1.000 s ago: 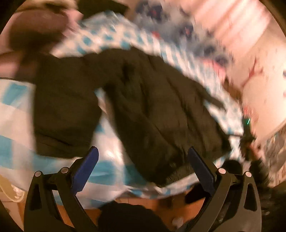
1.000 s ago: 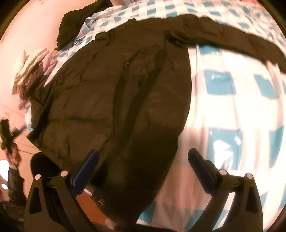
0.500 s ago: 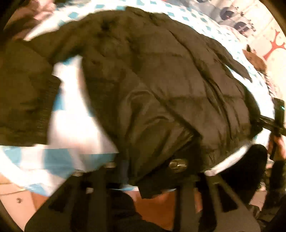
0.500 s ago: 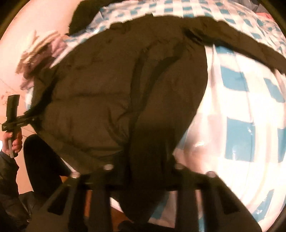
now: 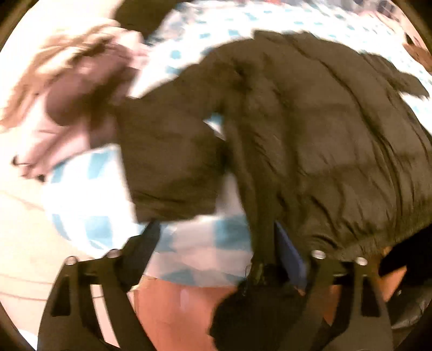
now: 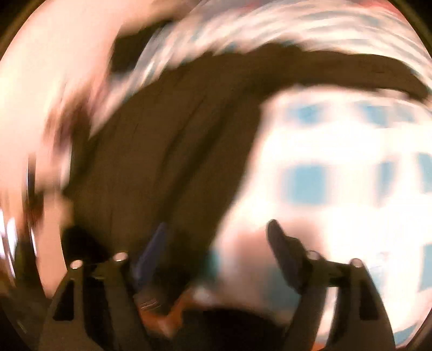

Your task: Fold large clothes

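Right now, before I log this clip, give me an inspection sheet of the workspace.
Surface: bed under a blue-and-white checked cover.
Job's things: dark puffer jacket spread on the cover, one sleeve lying to its side.
Clutter: pinkish garments heaped at the bed's edge; a dark item beyond them.
Grippers: left gripper open, jacket hem by one finger; right gripper open over the jacket's edge. Both views blurred.
Cables: nothing seen.
Surroundings: pale wall; reddish floor below the bed.
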`<state>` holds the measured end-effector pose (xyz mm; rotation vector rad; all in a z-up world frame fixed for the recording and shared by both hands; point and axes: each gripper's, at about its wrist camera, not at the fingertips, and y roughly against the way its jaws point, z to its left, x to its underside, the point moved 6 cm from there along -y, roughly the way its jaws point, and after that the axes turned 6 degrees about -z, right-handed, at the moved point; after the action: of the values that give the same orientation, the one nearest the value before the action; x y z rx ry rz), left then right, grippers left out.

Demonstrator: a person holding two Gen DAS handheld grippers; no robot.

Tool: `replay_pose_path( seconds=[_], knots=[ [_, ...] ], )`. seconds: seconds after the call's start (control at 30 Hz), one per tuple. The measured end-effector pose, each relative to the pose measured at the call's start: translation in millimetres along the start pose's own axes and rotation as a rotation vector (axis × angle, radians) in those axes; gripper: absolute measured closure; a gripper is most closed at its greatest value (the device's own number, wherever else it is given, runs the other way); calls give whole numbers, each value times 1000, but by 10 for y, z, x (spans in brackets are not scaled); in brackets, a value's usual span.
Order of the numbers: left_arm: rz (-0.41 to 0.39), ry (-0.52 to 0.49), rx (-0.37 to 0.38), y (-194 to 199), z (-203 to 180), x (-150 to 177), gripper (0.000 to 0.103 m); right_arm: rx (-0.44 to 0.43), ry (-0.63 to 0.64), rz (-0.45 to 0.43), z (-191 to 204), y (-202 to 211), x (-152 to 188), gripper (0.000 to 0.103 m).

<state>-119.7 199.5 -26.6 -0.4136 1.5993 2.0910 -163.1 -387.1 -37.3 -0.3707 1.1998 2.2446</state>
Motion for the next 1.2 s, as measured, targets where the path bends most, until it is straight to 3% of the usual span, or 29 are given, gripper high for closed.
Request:
replay_pose_path(
  seconds=[0.03,0.13,0.17,0.3,0.43,0.57,0.67,0.7,0.77,0.9,1.0,1.07,1.2],
  knots=[
    [-6,20,-28,24,121,-30,15,-40,-139,-75,-333,150,-207,12],
    [-32,94,-113,33,441,-113,15,-13,-436,-259,-1300,410,-682,12],
    [-58,126,-100,37,454,-186,15,-21,-499,-295,-1549,425,-812,12],
    [-264,202,89,141,41,-702,15,-82,-732,-410,-2395,229,-1279,12],
    [-378,120,192,118,-712,-1282,15,-94,-706,-446,-2440,-33,-1622,12],
    [-442,38,285,-51,-1491,-1896,14,53,-640,-382,-2473,-286,-1933,12],
    [-460,53,373,-177,-1869,-2189,14,95,-639,-423,-2566,-368,-2043,15],
    [-465,68,401,-249,-2021,-2281,14,103,-643,-434,-2617,-388,-2067,22],
    [-474,88,434,-298,-2197,-2362,14,98,-669,-438,-2726,-483,-2092,93],
    [-449,79,454,-499,-2423,-2340,14,128,-598,-549,-2556,-276,-2244,95],
    [-444,66,429,-651,-2342,-2252,14,148,-475,-665,-2127,37,-2516,96],
    [-450,97,429,-689,-2209,-2203,14,121,-394,-744,-1703,251,-2750,96],
    [-455,283,410,-789,-1690,-2194,14,65,-187,-834,-587,411,-3203,96]
  ],
)
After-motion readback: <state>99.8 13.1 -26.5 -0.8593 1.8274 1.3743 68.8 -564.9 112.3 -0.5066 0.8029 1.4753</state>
